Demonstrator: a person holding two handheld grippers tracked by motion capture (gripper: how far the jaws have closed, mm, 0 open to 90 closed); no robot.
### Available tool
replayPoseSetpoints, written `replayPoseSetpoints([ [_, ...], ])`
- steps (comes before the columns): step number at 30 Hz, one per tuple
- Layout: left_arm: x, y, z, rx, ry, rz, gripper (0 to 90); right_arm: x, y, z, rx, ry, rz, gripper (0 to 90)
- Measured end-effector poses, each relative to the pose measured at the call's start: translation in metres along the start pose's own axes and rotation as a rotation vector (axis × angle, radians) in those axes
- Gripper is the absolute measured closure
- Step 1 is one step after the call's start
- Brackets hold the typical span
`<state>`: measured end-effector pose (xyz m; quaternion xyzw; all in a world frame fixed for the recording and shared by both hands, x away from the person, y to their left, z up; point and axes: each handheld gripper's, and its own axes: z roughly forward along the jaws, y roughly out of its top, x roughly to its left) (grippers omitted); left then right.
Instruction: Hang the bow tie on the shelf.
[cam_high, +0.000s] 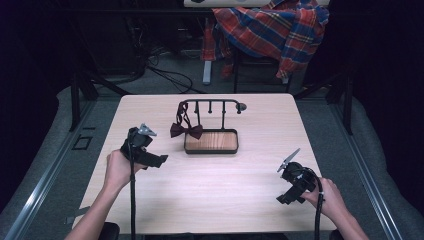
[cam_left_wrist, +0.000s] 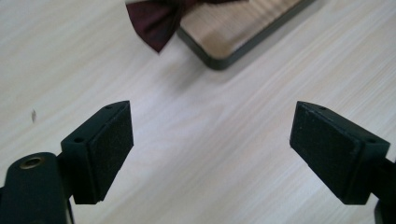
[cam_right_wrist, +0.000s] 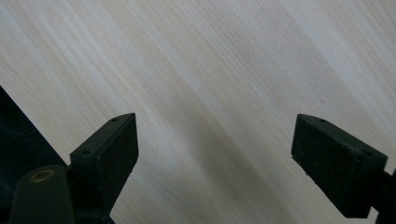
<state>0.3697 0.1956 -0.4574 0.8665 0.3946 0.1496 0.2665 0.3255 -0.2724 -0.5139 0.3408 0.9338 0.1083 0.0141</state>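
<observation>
Hanging beyond open fingers: bow tie

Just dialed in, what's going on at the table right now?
A person holds a gripper in each hand over a wooden table. A dark red bow tie hangs by its strap from a small black rack with a wooden tray base, draping over the tray's left edge. The left gripper is open with nothing between its jaws, near the bow tie but not touching it. The right gripper is open too, over bare table at the near right.
</observation>
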Motion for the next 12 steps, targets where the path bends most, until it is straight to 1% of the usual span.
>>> replayPoseSetpoints([
  [3,-0.002,-0.011,0.005,0.021,0.004,-0.004,13.0,0.001,0.0,0.001,-0.011,0.002,0.009,14.4],
  [4,-0.002,-0.015,0.007,0.022,-0.001,-0.011,12.9,0.001,0.0,0.001,-0.006,-0.003,0.006,14.4],
  [6,-0.003,-0.023,0.013,0.05,-0.003,-0.01,13.9,0.001,-0.001,0.002,-0.021,0.003,0.015,14.4],
  [8,-0.003,-0.026,0.015,0.059,-0.01,-0.009,14.9,0.002,-0.001,0.003,-0.02,0.0,0.015,14.5],
  [9,-0.004,-0.029,0.019,0.084,-0.005,-0.003,14.9,0.001,-0.001,0.002,-0.01,-0.004,0.007,14.4],
  [10,-0.003,-0.03,0.021,0.083,0.005,0.002,14.8,0.001,0.0,0.002,-0.005,-0.009,0.005,14.4],
  [12,-0.001,-0.03,0.022,0.079,0.002,-0.006,12.1,0.001,0.0,0.002,-0.007,-0.01,0.004,14.4],
])
